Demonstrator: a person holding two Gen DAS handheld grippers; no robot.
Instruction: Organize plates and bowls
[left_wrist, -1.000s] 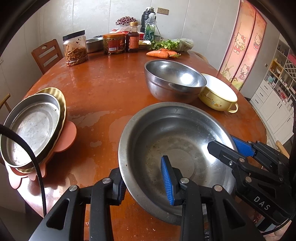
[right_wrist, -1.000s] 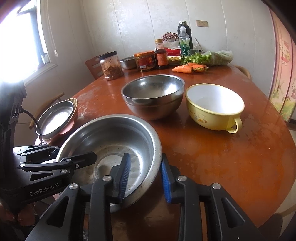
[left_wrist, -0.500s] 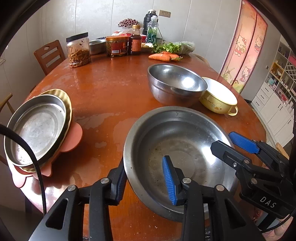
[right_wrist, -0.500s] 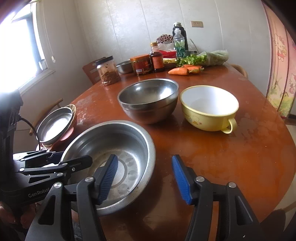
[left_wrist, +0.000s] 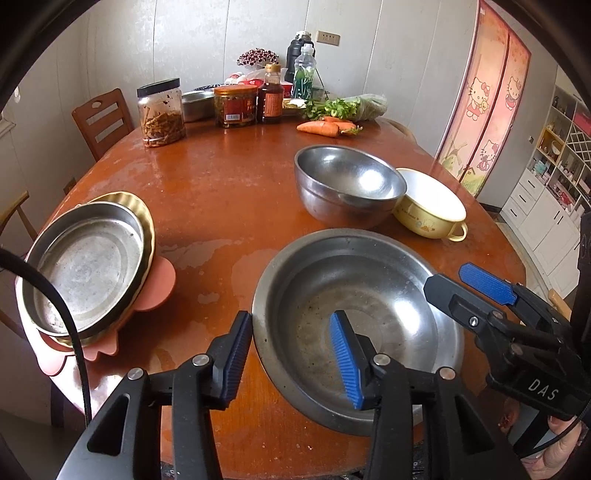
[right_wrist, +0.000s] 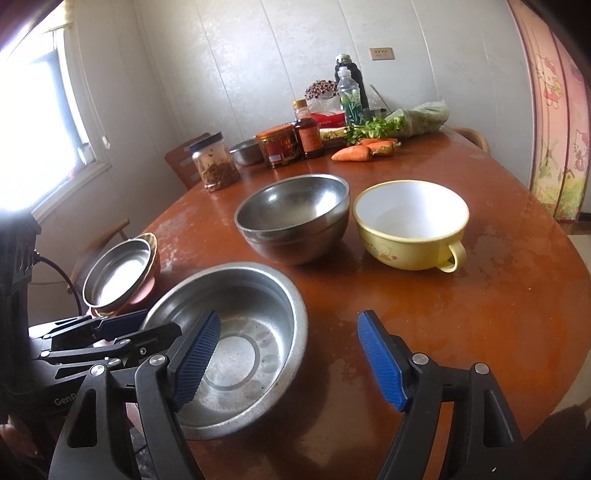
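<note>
A wide shallow steel basin (left_wrist: 354, 314) (right_wrist: 236, 339) sits at the table's near edge. My left gripper (left_wrist: 291, 360) is open, its jaws straddling the basin's near-left rim without clamping it. My right gripper (right_wrist: 288, 363) is open wide, raised above the basin's right rim; it also shows in the left wrist view (left_wrist: 480, 284). Beyond stand a deep steel bowl (left_wrist: 347, 184) (right_wrist: 295, 218) and a yellow handled bowl (left_wrist: 430, 206) (right_wrist: 410, 221). At the left, a steel plate (left_wrist: 85, 269) (right_wrist: 118, 269) lies stacked on a gold plate and a pink plate.
At the far end of the brown table (left_wrist: 229, 177) stand a jar of dried strips (left_wrist: 160, 110), a red-labelled jar (left_wrist: 236, 105), a sauce bottle (left_wrist: 271, 94), a small steel dish, carrots (left_wrist: 321, 127) and greens. Wooden chairs stand at the left.
My right gripper opened, released the basin's right rim and pulled up and back. My left gripper opened too. The basin now rests on the table.
</note>
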